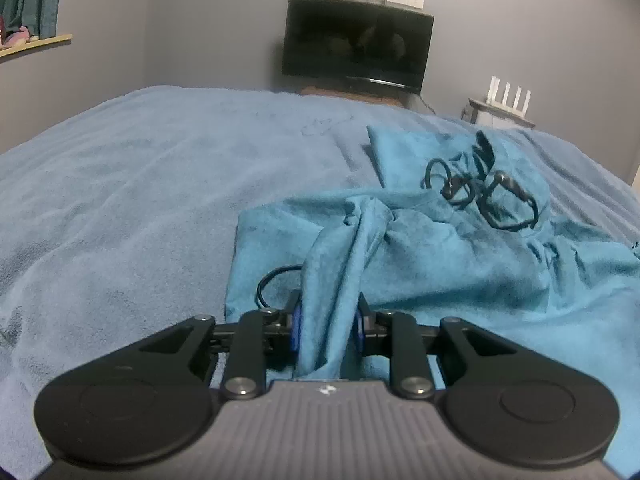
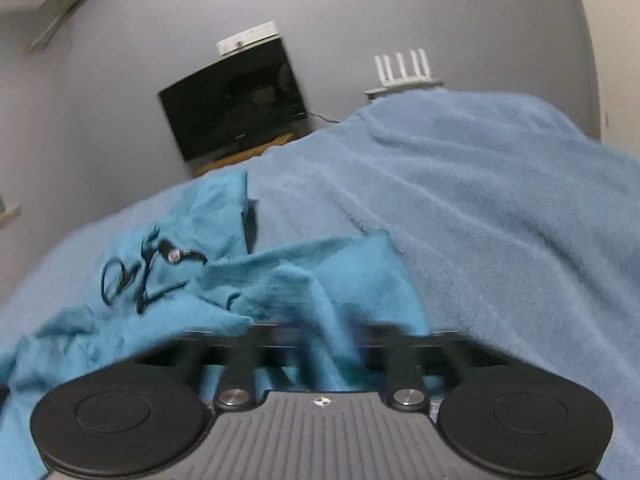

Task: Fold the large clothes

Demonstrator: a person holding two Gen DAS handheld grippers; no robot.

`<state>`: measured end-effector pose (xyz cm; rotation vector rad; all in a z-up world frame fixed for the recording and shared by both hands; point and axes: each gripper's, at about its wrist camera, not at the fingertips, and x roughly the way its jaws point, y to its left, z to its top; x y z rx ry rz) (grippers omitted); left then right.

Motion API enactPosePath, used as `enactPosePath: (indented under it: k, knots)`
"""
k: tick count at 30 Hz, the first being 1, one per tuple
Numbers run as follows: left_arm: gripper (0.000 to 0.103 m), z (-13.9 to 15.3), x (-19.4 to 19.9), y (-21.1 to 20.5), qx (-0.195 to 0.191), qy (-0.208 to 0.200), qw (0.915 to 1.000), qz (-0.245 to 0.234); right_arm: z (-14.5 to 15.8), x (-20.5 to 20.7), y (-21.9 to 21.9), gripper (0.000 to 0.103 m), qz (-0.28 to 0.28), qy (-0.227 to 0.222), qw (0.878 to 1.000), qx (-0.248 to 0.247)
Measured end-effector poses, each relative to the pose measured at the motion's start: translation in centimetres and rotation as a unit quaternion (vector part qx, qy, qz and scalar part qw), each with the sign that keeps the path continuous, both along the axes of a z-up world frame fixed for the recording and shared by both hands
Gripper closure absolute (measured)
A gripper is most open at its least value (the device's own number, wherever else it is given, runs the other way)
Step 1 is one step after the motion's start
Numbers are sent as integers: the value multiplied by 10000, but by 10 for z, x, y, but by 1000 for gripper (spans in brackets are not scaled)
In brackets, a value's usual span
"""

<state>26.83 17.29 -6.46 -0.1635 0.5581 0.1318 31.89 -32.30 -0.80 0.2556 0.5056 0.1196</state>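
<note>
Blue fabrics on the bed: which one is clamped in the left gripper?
The teal garment: a bunched fold of it runs up between the left gripper fingers. The paler blue blanket lies flat underneath, ungripped.

The left gripper [image 1: 329,322] is held low and level, fingers pointed toward 12 o'clock, jaws clamped on a bunched fold of fabric. The right gripper [image 2: 320,340] is seen blurred, rolled slightly, fabric gathered between its jaws.

A dark television [image 1: 357,42] is set against the grey wall [image 1: 520,32]. Right of it, a white router [image 1: 510,94] with 4 antennas is seen; far left, a curtained window ledge [image 1: 36,44].
</note>
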Motion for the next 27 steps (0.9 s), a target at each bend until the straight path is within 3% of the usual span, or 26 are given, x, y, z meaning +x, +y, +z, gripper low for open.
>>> enactPosePath:
  k: [2,5,9,12,15,17,19,22,25,27]
  knots:
    - [83,6,-5,-2,86,-249,9996,39,9,-8,2,99,-113,-406,9991,-46]
    - [82,8,-3,-9,294,-287,9992,-8,16,-16,4,99,-450,-858,9951,-185]
    - [80,-2,2,-12,405,-12,9991,-81,0,-4,6,96,-666,-477,9959,-389]
    - [73,1,1,-8,327,-45,9994,-42,-10,1,12,85,-802,-279,9943,-637]
    - [69,12,-8,-8,347,-240,9991,73,-8,-4,17,63,-1061,-398,9901,-833]
    - [65,24,-15,-11,425,-488,9978,130,-2,-8,22,62,-1124,-651,9884,-789]
    - [62,36,-23,-19,495,-798,9956,65,6,-17,27,61,-884,-957,9899,-558]
    - [62,44,-31,-38,498,-1025,9920,-537,12,-25,45,55,-183,-1236,9916,-323]
    - [61,32,-22,-58,371,-589,9883,-1355,8,-21,75,53,845,-1010,9907,-348]
    - [57,15,-15,-70,763,-240,9865,-1431,-1,-16,97,52,1238,-799,9870,-650]
